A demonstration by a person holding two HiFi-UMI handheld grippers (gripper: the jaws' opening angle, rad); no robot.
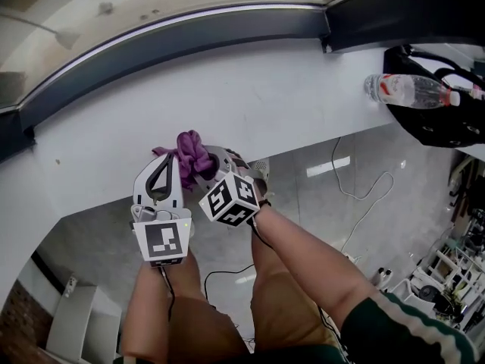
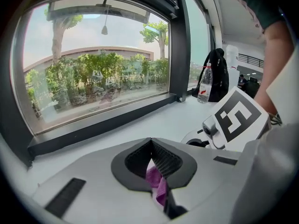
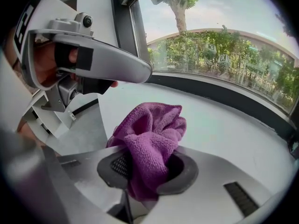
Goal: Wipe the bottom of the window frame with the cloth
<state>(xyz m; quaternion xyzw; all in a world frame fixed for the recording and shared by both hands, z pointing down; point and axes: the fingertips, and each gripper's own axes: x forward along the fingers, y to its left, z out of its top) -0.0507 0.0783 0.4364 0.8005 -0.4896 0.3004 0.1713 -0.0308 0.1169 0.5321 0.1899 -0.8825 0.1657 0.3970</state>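
Glass is seen in one big window, and one dark window frame (image 1: 189,32) runs along the bottom of it. One wide white sill (image 1: 250,97) lies just under the frame. Near the far right end of the sill, one black bag (image 1: 432,120) is set down. One clear water bottle (image 1: 405,89) with a red label lies on its side, touching the bag.

Two grippers are held close side by side over the near edge of the sill, well apart from the frame. Each one has one cube with square black and white marks, so two cubes are counted (image 1: 162,240) (image 1: 231,198).

The left gripper (image 2: 150,141) is closed, with its two jaws pressed together at the tips. A small strip of purple cloth is seen pinched in the thin gap between them.

The right gripper (image 3: 142,160) is closed too. Its two jaws are squeezed on a big bunch of the same cloth, which puffs up above them.

Only one cloth (image 1: 191,152) is seen. It is purple and soft, and it is bunched up between the two grippers. It is held up over the sill and is not touching the window frame.
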